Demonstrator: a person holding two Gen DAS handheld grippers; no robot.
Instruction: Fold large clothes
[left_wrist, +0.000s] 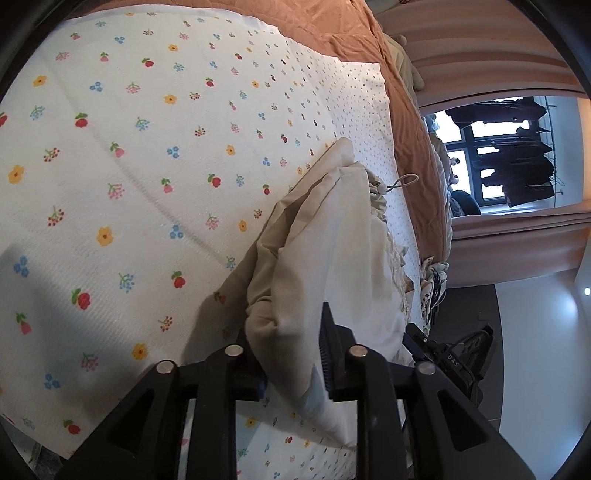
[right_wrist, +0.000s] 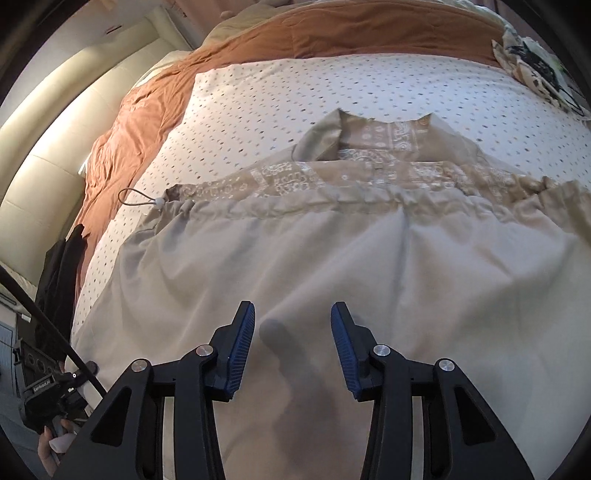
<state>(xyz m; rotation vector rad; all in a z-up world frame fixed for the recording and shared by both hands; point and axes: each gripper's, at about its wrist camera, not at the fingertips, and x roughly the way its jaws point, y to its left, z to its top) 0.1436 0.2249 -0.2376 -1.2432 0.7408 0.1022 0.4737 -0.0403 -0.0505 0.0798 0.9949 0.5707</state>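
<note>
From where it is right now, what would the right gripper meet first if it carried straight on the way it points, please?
Most likely the beige jacket spread on the bed: the open right gripper points down at its plain fabric, with nothing visible between. Depth is unclear.

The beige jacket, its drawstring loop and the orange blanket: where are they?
beige jacket (right_wrist: 295, 258): right wrist view, smooth back panel.
drawstring loop (right_wrist: 135, 197): right wrist view, cord's curve.
orange blanket (right_wrist: 140, 122): right wrist view, wrinkled left part.
</note>
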